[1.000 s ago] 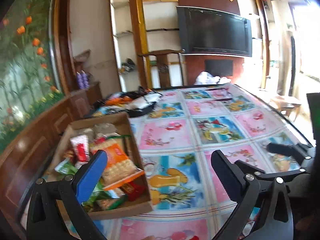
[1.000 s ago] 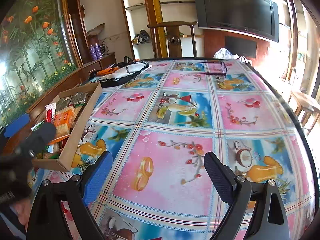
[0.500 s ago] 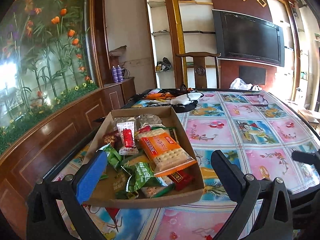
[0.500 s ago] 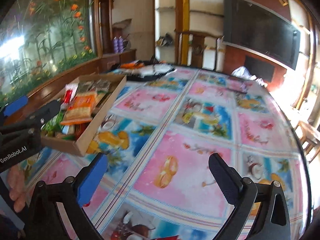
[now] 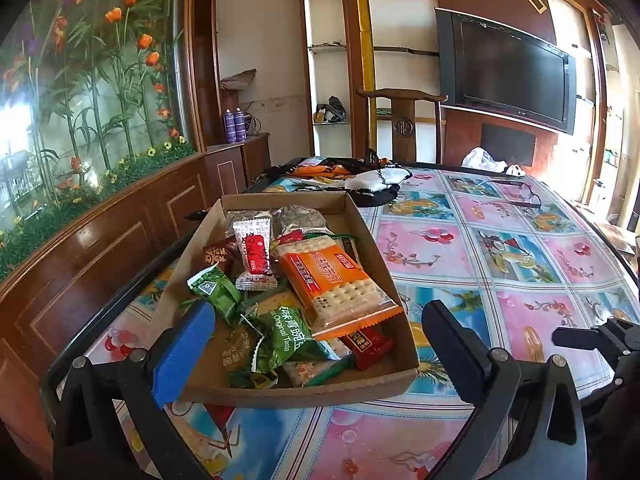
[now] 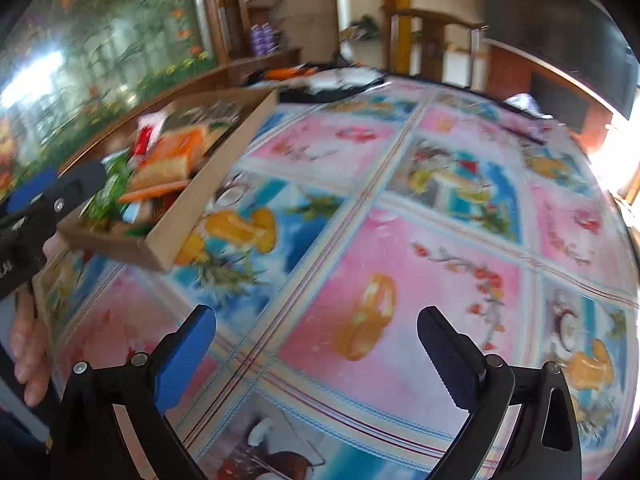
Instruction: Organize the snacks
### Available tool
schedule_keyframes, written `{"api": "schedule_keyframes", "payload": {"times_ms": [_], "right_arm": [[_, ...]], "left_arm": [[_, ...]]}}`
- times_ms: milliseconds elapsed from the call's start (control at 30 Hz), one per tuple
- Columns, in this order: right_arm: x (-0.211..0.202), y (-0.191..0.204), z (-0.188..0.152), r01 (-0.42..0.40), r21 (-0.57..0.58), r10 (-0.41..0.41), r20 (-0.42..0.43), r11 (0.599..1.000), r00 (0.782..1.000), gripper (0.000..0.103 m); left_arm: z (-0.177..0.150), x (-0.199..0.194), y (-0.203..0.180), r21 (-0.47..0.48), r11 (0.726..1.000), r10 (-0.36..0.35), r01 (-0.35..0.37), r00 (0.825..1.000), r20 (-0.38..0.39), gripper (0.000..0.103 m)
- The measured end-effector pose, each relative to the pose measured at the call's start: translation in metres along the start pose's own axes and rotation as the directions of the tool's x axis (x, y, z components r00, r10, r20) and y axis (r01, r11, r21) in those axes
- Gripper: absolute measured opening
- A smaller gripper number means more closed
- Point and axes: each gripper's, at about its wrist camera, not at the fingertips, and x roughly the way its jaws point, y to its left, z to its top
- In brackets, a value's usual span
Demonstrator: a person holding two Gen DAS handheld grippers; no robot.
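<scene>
Your left gripper (image 5: 316, 344) hangs over the near edge of the cardboard box (image 5: 296, 394), its fingers (image 5: 182, 354) wide apart with nothing between them: the blue pad sits at 8 o'clock over the box's near left corner, the dark pad at 4 o'clock just outside its right wall. The box rests on the counter (image 5: 500, 264) near its left edge, and the snacks are all inside it.

Nearest you in the box lie the green packets (image 5: 288, 338), crumpled and overlapping, with a small red bar (image 5: 368, 344) just beside them at the 5 o'clock corner. Past these, the orange cracker pack (image 5: 340, 284) lies tilted on top of the pile, touching the packets below it. At its 10 o'clock sits a white sachet with a red label (image 5: 256, 252), and a dark red wrapper (image 5: 218, 256) touches that on the left. Silvery foil packs (image 5: 300, 218) fill the far end.

Your right gripper (image 6: 316, 354) points down at bare counter (image 6: 432, 280), well to the right of the box (image 6: 168, 246), which shows at 10 o'clock in its blurred view. Its fingers (image 6: 184, 360) have just been opening and now stand fully spread, with nothing between them. Your left hand (image 6: 28, 344) shows at 8 o'clock there.

Beyond the box, at 12 o'clock, dark and orange cloth items (image 5: 344, 178) lie at the counter's far edge. A wooden chair (image 5: 404, 120) stands behind them, and a television (image 5: 508, 76) hangs on the wall at 1 o'clock.
</scene>
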Motion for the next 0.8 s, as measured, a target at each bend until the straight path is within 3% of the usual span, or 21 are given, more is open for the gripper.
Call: {"api": "schedule_keyframes", "payload": {"times_ms": [67, 333, 500, 800], "right_arm": [[0.001, 0.009, 0.002, -0.033, -0.076, 0.033, -0.003, 0.997, 0.999, 0.102], [0.018, 0.035, 0.002, -0.020, -0.264, 0.005, -0.056, 0.964, 0.998, 0.102], [0.022, 0.025, 0.003, -0.082, -0.215, 0.064, -0.089, 0.973, 0.994, 0.103], [0.021, 0.025, 0.002, -0.082, -0.220, 0.063, -0.090, 0.972, 0.994, 0.103]], "left_arm": [[0.000, 0.001, -0.001, -0.005, 1.000, 0.018, -0.018, 1.000, 0.002, 0.103], [0.002, 0.009, -0.001, -0.007, 0.999, 0.041, -0.042, 0.999, -0.030, 0.103], [0.002, 0.010, 0.000, -0.012, 0.998, 0.055, -0.055, 0.998, -0.025, 0.103], [0.002, 0.014, 0.012, -0.061, 0.993, 0.100, -0.102, 0.994, -0.036, 0.103]]}}
